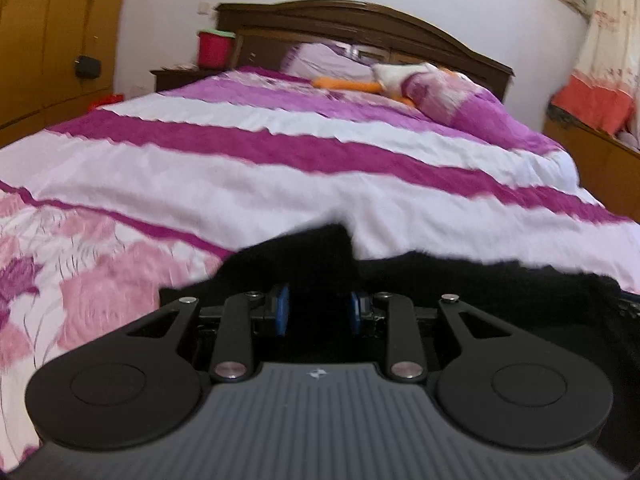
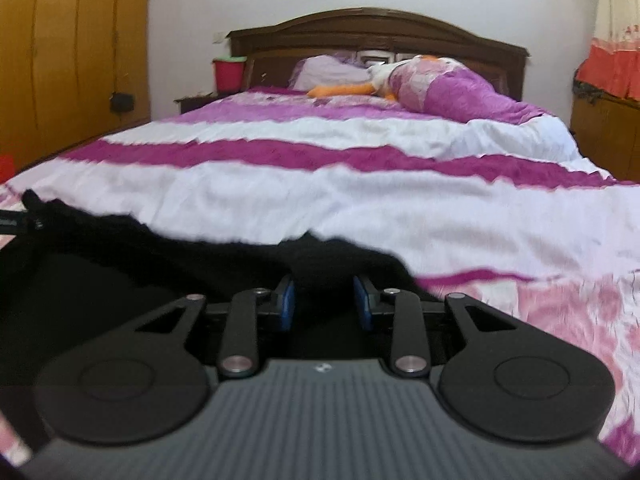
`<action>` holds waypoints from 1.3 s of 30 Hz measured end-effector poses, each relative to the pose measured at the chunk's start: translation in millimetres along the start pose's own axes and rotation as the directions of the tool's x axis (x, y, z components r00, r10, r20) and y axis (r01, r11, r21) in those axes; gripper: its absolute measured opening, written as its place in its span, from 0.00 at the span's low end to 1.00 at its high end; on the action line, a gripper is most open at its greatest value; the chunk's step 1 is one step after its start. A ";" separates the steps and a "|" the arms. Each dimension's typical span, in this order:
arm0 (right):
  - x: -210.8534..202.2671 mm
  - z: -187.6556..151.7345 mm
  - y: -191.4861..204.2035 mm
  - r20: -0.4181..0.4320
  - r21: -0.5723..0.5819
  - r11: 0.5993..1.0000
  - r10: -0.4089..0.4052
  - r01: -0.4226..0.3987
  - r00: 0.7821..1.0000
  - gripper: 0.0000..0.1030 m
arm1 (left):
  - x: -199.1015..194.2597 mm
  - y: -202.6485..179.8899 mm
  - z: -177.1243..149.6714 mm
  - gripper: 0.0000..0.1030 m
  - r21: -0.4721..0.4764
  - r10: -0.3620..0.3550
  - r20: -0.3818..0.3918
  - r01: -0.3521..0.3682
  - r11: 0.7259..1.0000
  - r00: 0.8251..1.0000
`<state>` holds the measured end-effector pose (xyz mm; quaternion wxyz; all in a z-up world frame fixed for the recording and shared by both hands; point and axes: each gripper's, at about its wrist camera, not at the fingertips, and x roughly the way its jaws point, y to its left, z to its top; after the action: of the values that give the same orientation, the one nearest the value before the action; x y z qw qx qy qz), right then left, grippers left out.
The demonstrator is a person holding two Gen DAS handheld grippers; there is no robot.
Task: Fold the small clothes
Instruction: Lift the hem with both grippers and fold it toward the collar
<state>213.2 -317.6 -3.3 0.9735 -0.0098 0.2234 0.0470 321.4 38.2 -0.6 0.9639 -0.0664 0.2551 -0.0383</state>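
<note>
**Now: black garment at the foot of the bed, both sets of fingers parted around it**

Right now your black garment (image 1: 304,252) lies on the near end of the bed (image 1: 280,168), spread across the striped cover just ahead of both tools. In your left wrist view it rises in a dark fold straight in front of the left gripper (image 1: 319,312); its blue-padded fingers (image 1: 282,312) stand apart with the dark cloth filling the gap, and the pads do not look pressed onto it. In your right wrist view the same garment (image 2: 200,256) stretches off to the left, and the right gripper (image 2: 325,304) sits at its right-hand end, fingers (image 2: 287,304) likewise parted with black fabric between them but not clamped. Whether either pad touches the cloth you cannot tell, since both views are blurred.

Further up your bed, a pillow (image 2: 452,92) in matching purple lies near the wooden headboard (image 2: 380,28), with an orange and white soft toy (image 2: 348,90) beside it. A red bucket (image 2: 229,74) stands on the nightstand to the left, next to the yellow wardrobe (image 2: 72,48).
</note>
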 end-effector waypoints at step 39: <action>58.7 -3.8 -26.8 -0.130 0.161 0.987 0.027 -0.006 0.991 0.33 | 45.3 5.2 -13.0 0.36 0.019 0.100 -0.089 -0.098 0.995 0.991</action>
<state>266.7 -339.3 -32.4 0.9539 0.0671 0.2904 0.0364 354.4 37.0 -34.6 0.9525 -0.0447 0.3011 0.0048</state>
